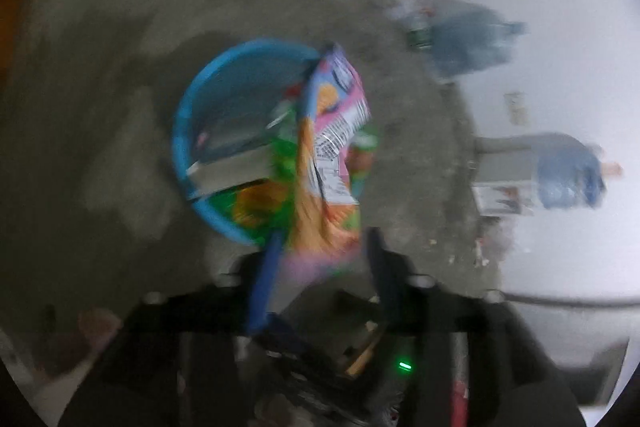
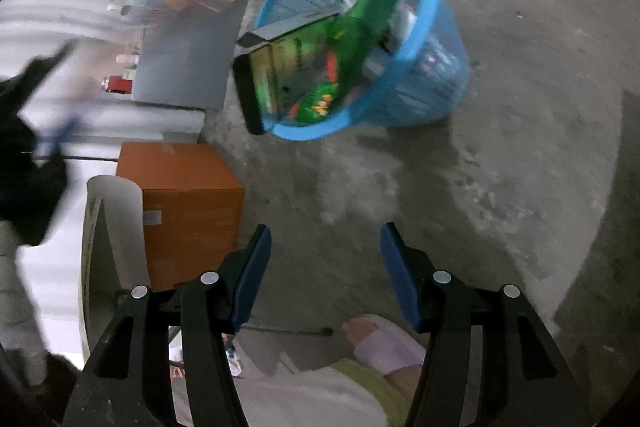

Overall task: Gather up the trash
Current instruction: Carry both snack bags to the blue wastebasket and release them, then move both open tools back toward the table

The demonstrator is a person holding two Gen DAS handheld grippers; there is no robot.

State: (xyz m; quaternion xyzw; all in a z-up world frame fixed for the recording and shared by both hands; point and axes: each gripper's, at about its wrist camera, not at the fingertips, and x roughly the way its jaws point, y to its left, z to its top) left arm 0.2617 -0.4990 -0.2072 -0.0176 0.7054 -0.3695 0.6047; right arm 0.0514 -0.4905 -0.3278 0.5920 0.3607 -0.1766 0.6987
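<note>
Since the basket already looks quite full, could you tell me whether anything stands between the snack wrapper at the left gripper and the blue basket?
Nothing separate blocks it: the snack wrapper hangs from the left gripper right over the blue basket. Only the green packaging and a box already piled inside could stop it settling.

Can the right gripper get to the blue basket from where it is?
Probably yes. The right gripper is open and empty, and only bare concrete floor lies between its fingers and the blue basket. The orange box sits off to one side.
</note>
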